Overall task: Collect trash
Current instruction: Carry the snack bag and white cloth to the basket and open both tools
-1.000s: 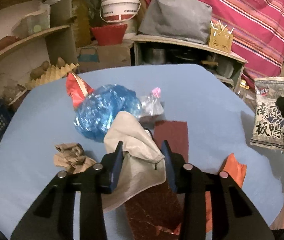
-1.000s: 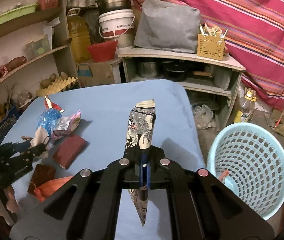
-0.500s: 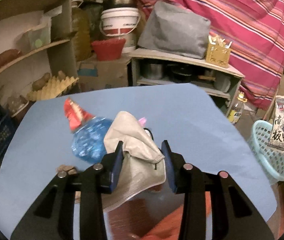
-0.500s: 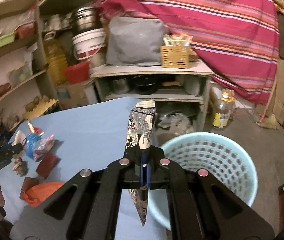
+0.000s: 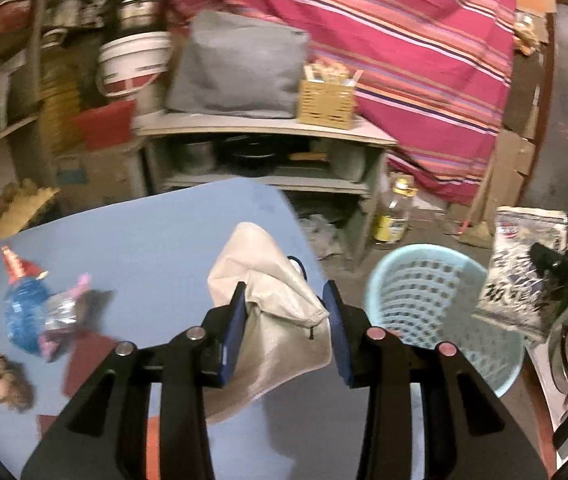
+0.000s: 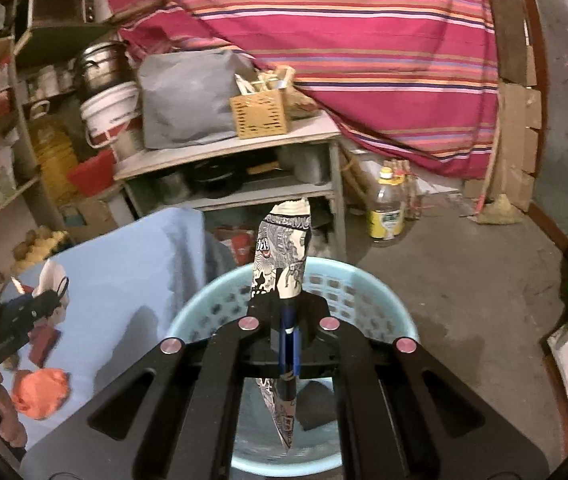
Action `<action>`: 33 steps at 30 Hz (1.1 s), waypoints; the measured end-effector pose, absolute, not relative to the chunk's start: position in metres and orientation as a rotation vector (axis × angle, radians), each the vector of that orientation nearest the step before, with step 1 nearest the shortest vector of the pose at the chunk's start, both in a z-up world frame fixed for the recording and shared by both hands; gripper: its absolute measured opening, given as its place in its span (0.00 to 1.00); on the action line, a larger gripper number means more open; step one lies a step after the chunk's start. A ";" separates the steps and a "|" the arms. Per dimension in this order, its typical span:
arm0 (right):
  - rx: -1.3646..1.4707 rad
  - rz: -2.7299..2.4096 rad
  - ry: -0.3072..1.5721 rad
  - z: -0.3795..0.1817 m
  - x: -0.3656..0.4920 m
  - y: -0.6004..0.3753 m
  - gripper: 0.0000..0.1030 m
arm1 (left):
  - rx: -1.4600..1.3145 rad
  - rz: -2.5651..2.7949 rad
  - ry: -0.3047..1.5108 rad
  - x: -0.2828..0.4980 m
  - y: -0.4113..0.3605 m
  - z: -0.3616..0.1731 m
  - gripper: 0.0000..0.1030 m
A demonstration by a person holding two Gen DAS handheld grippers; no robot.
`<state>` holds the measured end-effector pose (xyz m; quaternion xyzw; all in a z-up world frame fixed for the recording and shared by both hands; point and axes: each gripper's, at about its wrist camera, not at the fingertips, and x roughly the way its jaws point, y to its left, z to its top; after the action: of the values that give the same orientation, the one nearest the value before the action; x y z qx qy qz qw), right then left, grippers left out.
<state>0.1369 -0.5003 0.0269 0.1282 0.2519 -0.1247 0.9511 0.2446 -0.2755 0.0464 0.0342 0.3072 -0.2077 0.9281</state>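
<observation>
We have left gripper (image 5: 285, 320) part open, clamping grey bag (image 5: 276, 312) above table (image 5: 156, 240). Right gripper (image 6: 288, 332) pinched tight on printed wrapper (image 6: 282, 256), over basket (image 6: 383, 292).

Blue table (image 5: 156, 236) with blue bag (image 5: 24, 316), orange wrapper (image 6: 40, 396).

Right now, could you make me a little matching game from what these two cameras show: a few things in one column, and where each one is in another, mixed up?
Things:
1. beige crumpled bag
2. black-and-white printed wrapper
3. pale blue plastic basket
4. orange crumpled bag

Places:
A. on the floor beside the table
B. lying on the blue table
C. pinched in the right gripper
D. between the left gripper's fingers

Pairs: 1-D, 2-C, 3-A, 4-B
</observation>
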 end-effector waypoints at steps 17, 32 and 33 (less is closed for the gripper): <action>0.292 -0.316 0.558 -0.009 0.148 -0.535 0.03 | 0.087 -0.550 0.649 0.254 -0.389 0.019 0.38; 0.319 -0.322 0.578 -0.017 0.155 -0.540 0.03 | 0.072 -0.544 0.665 0.264 -0.387 0.019 0.77; 0.320 -0.320 0.577 -0.017 0.156 -0.539 0.03 | 0.068 -0.545 0.667 0.265 -0.383 0.020 0.78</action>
<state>0.1556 -0.5387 -0.0171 0.1566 0.2820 -0.1563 0.9336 0.2650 -0.3833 0.0202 0.0331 0.3231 -0.2640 0.9082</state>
